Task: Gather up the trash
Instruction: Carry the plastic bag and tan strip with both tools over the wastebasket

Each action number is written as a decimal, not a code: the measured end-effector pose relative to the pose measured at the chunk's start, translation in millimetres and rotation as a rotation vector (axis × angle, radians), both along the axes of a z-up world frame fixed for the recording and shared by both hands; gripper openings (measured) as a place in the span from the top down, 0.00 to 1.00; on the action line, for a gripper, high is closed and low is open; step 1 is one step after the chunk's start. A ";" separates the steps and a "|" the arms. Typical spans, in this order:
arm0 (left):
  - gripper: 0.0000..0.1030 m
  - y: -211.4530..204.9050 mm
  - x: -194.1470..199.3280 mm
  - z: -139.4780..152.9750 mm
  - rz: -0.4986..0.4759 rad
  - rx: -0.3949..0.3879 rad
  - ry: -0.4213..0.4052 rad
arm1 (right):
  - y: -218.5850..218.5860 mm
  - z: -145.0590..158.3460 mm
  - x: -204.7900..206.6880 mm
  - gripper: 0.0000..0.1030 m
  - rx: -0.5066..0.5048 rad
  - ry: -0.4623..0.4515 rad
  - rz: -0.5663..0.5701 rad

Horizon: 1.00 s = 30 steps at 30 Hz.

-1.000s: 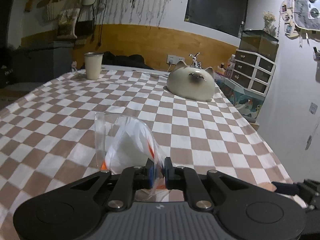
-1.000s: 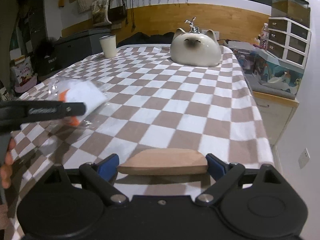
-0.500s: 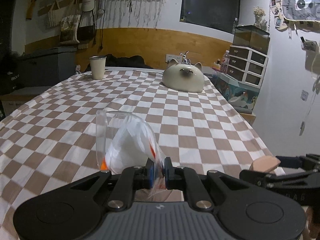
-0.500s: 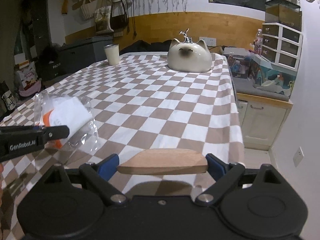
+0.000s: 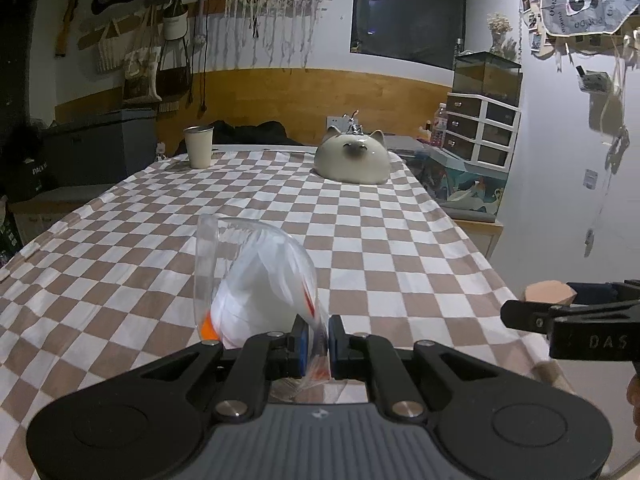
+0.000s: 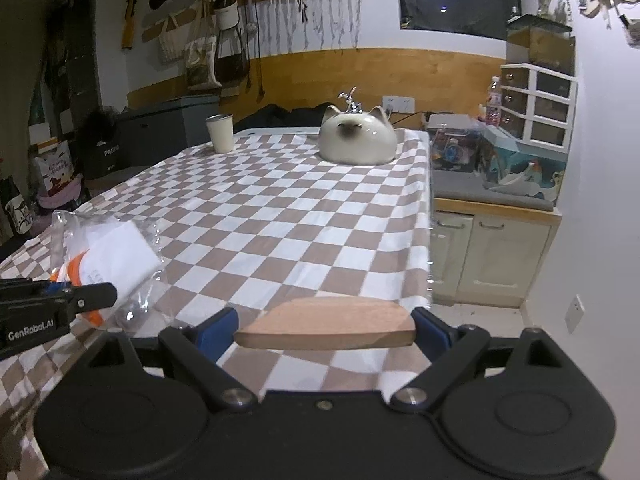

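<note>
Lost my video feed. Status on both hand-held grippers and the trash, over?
Left hand-held gripper shut on plastic bag. Right hand-held gripper shut on wooden piece. Both above the tablecloth; nothing in the way.

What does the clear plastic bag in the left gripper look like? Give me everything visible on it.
The clear plastic bag is thin, glossy and crinkled, with a white folded item and orange-red accents inside. The left gripper is shut on its near lower corner, so the bag stands up in front of the jaws, above the checkered tablecloth. The right wrist view shows its broad side, a transparent margin around the white content. Whether its bottom touches the cloth cannot be told.
</note>
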<state>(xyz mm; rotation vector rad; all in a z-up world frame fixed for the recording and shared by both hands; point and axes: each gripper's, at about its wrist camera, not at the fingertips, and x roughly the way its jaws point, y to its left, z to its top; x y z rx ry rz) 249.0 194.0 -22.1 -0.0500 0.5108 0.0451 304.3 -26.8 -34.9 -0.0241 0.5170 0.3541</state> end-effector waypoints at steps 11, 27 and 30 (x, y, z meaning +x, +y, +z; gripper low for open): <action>0.90 -44.4 -27.5 11.5 -0.015 0.008 -0.029 | -50.3 9.6 -35.7 0.10 0.013 -0.046 -0.036; 0.90 -152.4 -31.6 4.6 -0.131 0.010 -0.042 | -160.4 6.5 -73.1 0.10 0.030 -0.072 -0.167; 0.90 -173.6 -29.5 -0.7 -0.157 0.010 -0.037 | -183.6 1.2 -76.6 0.10 0.028 -0.065 -0.198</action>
